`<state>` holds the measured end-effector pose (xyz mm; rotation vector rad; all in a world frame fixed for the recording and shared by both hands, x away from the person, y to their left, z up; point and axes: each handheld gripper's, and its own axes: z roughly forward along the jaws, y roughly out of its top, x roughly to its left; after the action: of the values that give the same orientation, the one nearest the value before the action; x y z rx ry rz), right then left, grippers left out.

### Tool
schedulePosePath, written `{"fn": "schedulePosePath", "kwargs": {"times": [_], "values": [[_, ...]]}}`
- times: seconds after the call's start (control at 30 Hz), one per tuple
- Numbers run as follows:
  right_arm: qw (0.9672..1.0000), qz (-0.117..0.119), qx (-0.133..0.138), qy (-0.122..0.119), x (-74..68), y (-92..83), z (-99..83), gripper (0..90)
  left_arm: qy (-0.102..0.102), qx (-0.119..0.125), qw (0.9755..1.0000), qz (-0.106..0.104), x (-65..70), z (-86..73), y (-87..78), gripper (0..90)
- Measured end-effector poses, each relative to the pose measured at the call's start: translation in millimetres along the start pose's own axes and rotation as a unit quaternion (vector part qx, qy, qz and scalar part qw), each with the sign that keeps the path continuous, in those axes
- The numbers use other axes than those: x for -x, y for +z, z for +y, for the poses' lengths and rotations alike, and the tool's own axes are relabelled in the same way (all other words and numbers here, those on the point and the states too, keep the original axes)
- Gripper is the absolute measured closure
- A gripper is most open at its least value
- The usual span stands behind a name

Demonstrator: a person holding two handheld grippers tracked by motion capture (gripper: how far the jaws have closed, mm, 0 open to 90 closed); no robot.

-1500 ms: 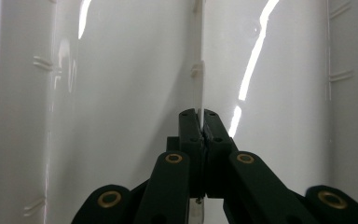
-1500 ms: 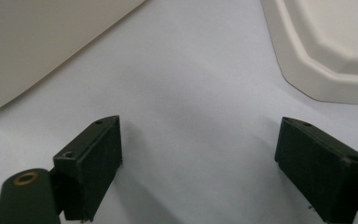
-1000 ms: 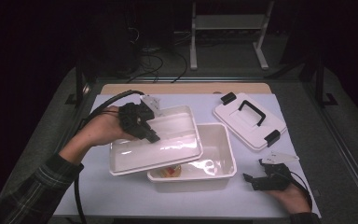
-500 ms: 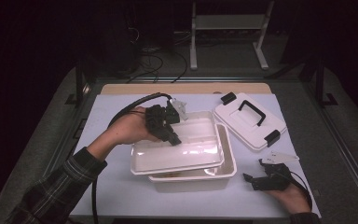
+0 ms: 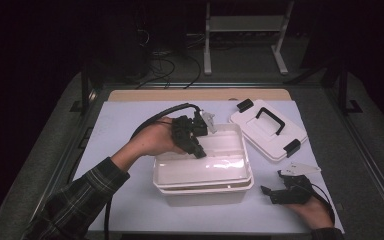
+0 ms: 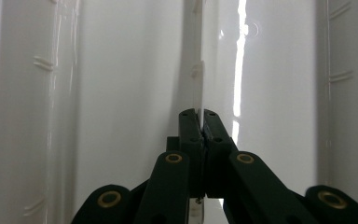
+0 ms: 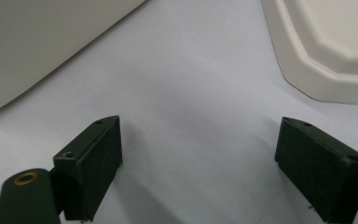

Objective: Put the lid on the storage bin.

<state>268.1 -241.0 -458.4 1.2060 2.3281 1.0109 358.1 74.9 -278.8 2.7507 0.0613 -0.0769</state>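
My left gripper (image 5: pixel 198 151) is shut on the thin upright rib (image 6: pixel 196 70) in the middle of a white insert tray (image 5: pixel 215 170). In the left gripper view its jaws (image 6: pixel 200 114) pinch this rib, with the glossy tray floor (image 6: pixel 121 93) on both sides. The tray lies nearly level on top of the white box (image 5: pixel 205 196), lined up with its rim. My right gripper (image 5: pixel 271 181) rests on the table right of the box, open, and nothing is between its jaws (image 7: pixel 198 140).
The box's white lid (image 5: pixel 267 129) with a black handle and black clips lies at the back right on the pale mat (image 5: pixel 120 125). In the right gripper view the box wall (image 7: pixel 42 42) and a lid corner (image 7: pixel 326 70) stand ahead. A cable trails from the left hand.
The left gripper has carried the tray to the right and down, from tilted at the box's left side to level over the box. The right gripper has stayed put.
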Motion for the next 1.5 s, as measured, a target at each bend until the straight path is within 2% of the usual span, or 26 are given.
{"fn": "schedulePosePath", "kwargs": {"times": [0.2,0.3,0.63,0.87,1.17,1.2,1.4,1.5], "values": [[1.0,0.0,0.0,0.0,-0.1,0.0,0.0,14.1,-0.002,-0.006,1.0,-0.008,-1.9,0.6,11.1,88.7],[1.0,0.0,0.0,0.0,-0.1,0.0,0.0,14.1,-0.004,0.002,1.0,-0.008,-3.1,-0.2,12.5,88.7],[1.0,0.0,0.0,0.001,0.2,-0.1,0.0,14.1,-0.006,-0.006,0.9999,-0.005,-4.4,0.5,20.7,88.7],[1.0,0.001,0.0,0.001,0.2,-0.1,-0.1,14.1,-0.01,-0.008,0.9998,-0.012,-7.1,-1.0,28.0,88.7],[1.0,0.0,-0.001,0.001,0.1,-0.1,0.0,14.1,-0.013,-0.01,0.9998,-0.009,-6.5,-1.3,30.0,88.4],[1.0,0.0,-0.001,0.001,0.1,-0.1,0.0,14.1,-0.012,-0.012,0.9998,-0.01,-6.7,-1.4,29.4,87.0],[1.0,0.0,0.0,0.001,0.2,-0.1,0.0,14.1,-0.013,0.007,0.9999,0.008,-5.0,-8.5,14.3,57.9],[1.0,-0.001,0.0,-0.002,-0.1,0.1,0.0,14.1,-0.026,0.019,0.9994,0.01,-4.4,-17.1,2.1,47.8]]}}
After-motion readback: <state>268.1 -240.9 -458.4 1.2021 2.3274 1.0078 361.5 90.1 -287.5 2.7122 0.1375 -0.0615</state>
